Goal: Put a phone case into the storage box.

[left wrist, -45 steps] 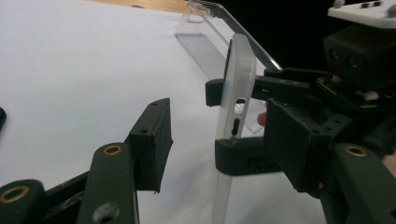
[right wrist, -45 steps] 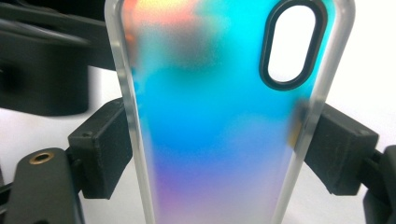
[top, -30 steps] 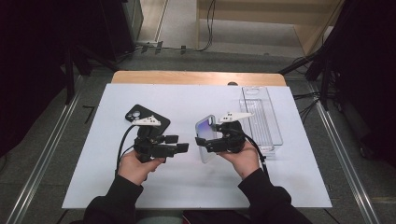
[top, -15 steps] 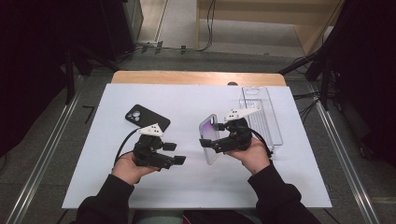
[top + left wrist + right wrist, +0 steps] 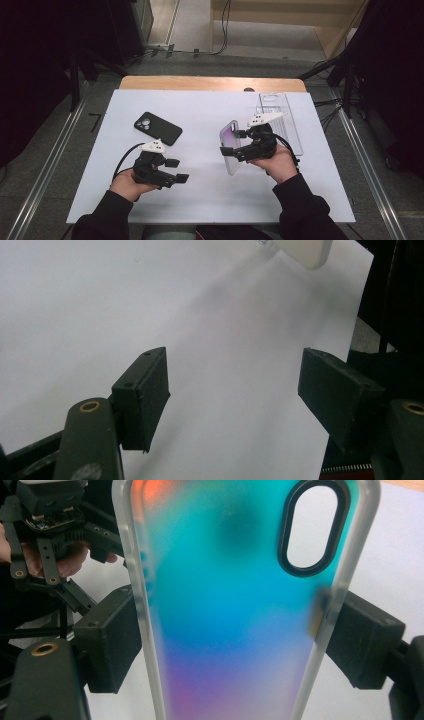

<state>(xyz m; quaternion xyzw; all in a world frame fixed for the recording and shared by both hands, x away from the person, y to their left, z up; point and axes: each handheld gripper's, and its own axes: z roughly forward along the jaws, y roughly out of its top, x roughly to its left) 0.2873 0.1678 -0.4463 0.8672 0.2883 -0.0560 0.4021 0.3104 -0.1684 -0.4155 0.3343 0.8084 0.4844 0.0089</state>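
My right gripper [image 5: 235, 635] pinches the phone case [image 5: 240, 610] by its long edges; likely light, flexible, slippery; left gripper [image 5: 235, 390] wide, holding nothing

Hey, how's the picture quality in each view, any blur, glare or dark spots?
High view: soft overall, surroundings very dark, white table evenly lit. Left gripper view: jaws sharp, table behind hazy with faint shadows. Right gripper view: phone case close and blurred, colours smeared, edges glowing.
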